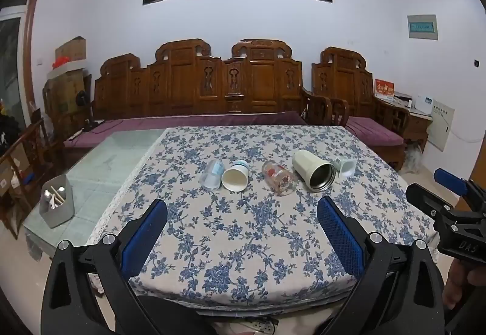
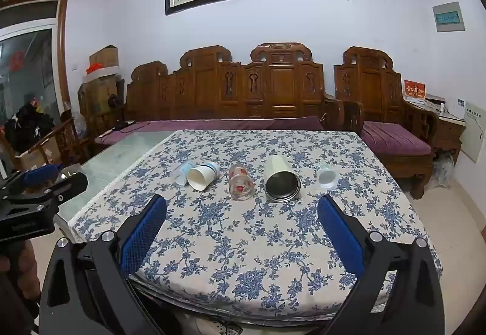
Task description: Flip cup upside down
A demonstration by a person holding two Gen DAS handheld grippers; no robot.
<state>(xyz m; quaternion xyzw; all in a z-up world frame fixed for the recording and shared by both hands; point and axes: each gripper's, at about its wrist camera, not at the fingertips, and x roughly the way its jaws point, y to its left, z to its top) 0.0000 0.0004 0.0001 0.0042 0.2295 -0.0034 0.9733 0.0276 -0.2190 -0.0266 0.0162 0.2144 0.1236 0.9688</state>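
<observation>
Several cups lie on their sides in a row on the blue-flowered tablecloth [image 1: 243,231], mouths toward me: a clear plastic cup [image 1: 211,175], a white paper cup [image 1: 235,175], a printed glass [image 1: 279,178], a cream steel-lined mug [image 1: 314,170] and a small pale cup [image 1: 346,166]. The same row shows in the right wrist view: clear cup [image 2: 182,173], paper cup [image 2: 203,175], glass [image 2: 240,182], mug [image 2: 282,180], small cup [image 2: 327,176]. My left gripper [image 1: 242,210] and right gripper [image 2: 242,210] are both open and empty, held near the table's front edge, well short of the cups.
A grey holder with utensils [image 1: 57,202] stands on the bare glass tabletop [image 1: 112,158] to the left. A carved wooden sofa with purple cushions [image 1: 212,86] runs behind the table. Each gripper shows at the edge of the other's view, the right one [image 1: 449,207] and the left one [image 2: 36,198].
</observation>
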